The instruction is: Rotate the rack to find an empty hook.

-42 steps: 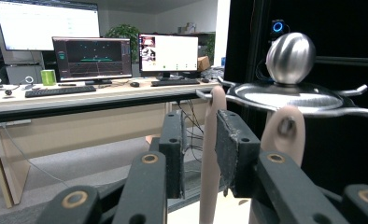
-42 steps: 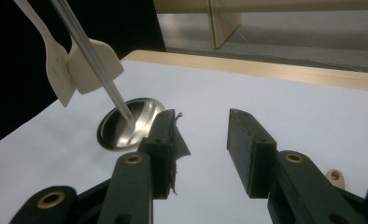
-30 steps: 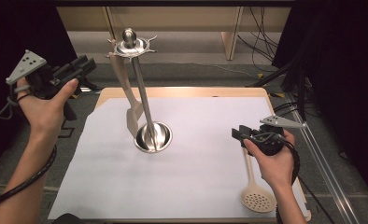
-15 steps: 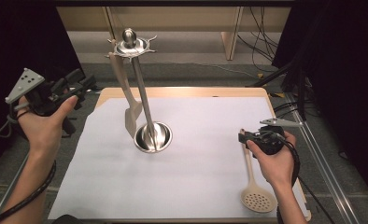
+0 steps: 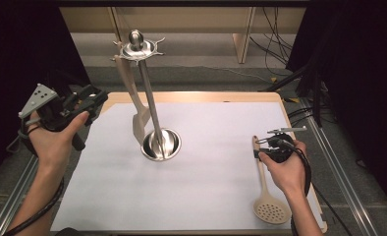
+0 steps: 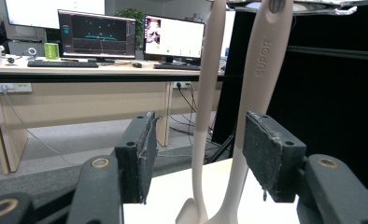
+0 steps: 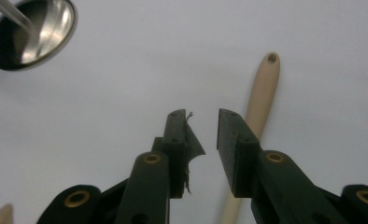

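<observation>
A steel utensil stand [image 5: 159, 145] rises from the white sheet, and a cream spatula [image 5: 138, 120] hangs from its top ring. My left gripper [image 5: 91, 101] is held left of the stand and apart from it. Its jaws have just been opening and stand wide, with nothing gripped. Farther off, two cream handles [image 6: 261, 70] hang in line with the gap of the left gripper [image 6: 196, 158]. A cream slotted spoon [image 5: 271, 211] lies flat at the right. My right gripper [image 5: 265, 147] hovers over its handle [image 7: 261, 93]. The right gripper's [image 7: 203, 116] jaws have just been closing to a narrow gap with nothing in it.
The white sheet [image 5: 216, 182] covers a wooden board with metal rails along both sides. Black curtains stand left and right. Cables run over the floor behind the table. A desk with monitors [image 6: 126, 35] stands beyond the stand. The stand's steel base [image 7: 30, 28] lies ahead of the right gripper.
My left hand has sunk a little and its jaws have spread apart. My right gripper has dropped closer to the spoon handle and its jaws have narrowed.
</observation>
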Demonstrator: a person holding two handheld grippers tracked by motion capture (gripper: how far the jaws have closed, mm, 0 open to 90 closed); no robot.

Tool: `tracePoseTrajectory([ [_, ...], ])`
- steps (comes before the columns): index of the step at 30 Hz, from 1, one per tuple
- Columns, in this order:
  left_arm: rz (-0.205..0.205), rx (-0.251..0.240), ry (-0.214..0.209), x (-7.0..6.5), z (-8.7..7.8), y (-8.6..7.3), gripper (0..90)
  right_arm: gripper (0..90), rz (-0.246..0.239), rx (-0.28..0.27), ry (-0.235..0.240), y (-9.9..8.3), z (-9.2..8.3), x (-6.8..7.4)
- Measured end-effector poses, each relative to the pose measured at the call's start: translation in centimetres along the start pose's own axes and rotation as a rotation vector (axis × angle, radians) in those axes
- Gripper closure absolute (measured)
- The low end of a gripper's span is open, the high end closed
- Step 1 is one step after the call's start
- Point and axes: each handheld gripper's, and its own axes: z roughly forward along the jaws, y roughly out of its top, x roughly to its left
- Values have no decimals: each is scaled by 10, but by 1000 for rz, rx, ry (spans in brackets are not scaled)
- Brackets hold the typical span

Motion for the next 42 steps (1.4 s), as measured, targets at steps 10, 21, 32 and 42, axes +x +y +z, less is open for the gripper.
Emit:
tracePoseTrajectory([
  [10,-1,3,6,2,-3,-1,440,739,70,106,-32,-9,12,-5],
  [21,-11,0,11,5,-5,-1,436,721,79,184,-44,-14,20,-12],
  [32,-13,8,4,3,-3,-3,434,704,74,216,-66,-18,27,-16],
  [42,-17,13,2,4,-2,-4,433,695,71,241,-73,-21,33,-19],
])
